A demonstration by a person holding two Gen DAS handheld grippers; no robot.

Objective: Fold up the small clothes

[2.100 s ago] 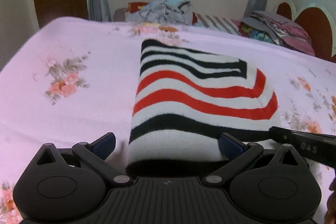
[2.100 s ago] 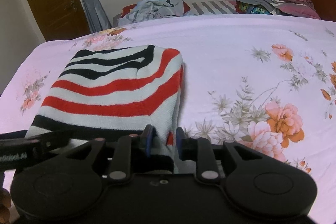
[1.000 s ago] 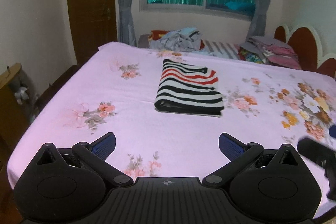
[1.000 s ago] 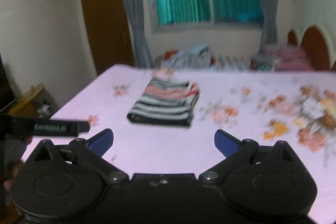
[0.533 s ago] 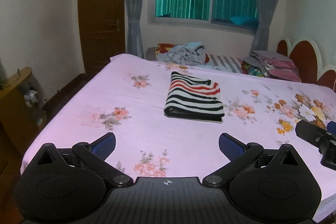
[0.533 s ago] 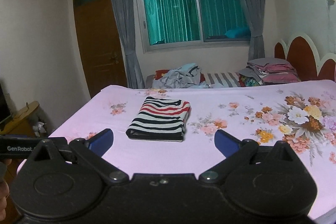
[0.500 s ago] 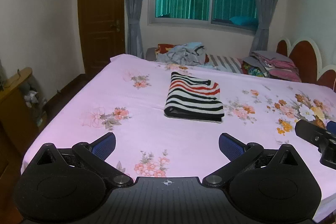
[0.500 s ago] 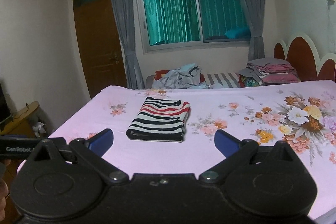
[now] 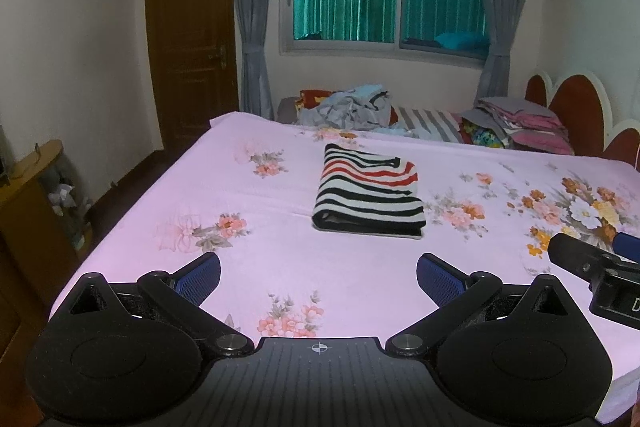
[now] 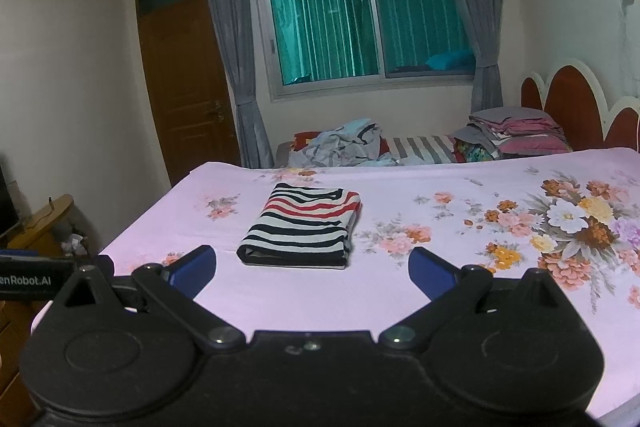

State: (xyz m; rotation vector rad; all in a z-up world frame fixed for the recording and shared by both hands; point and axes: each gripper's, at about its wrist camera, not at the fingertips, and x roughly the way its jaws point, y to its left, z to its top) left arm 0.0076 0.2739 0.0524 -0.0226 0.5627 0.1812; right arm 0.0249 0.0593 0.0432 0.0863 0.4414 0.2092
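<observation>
A striped garment (image 9: 368,193), black, white and red, lies folded into a neat rectangle on the pink floral bed sheet (image 9: 248,251). It also shows in the right wrist view (image 10: 302,231). My left gripper (image 9: 318,277) is open and empty, held well back from the garment near the bed's front edge. My right gripper (image 10: 312,269) is open and empty too, equally far back. The right gripper's tip shows at the right of the left wrist view (image 9: 592,261).
A heap of unfolded clothes (image 9: 346,109) lies at the far side of the bed. A stack of folded clothes (image 9: 520,127) sits by the red headboard (image 9: 576,107). A wooden side table (image 9: 28,179) stands left of the bed, near a brown door (image 9: 192,39).
Both grippers have pulled far back and up from the folded garment. The right gripper, shut on its near edge 2.1 s ago, has let go and opened. Little has moved in the last half second.
</observation>
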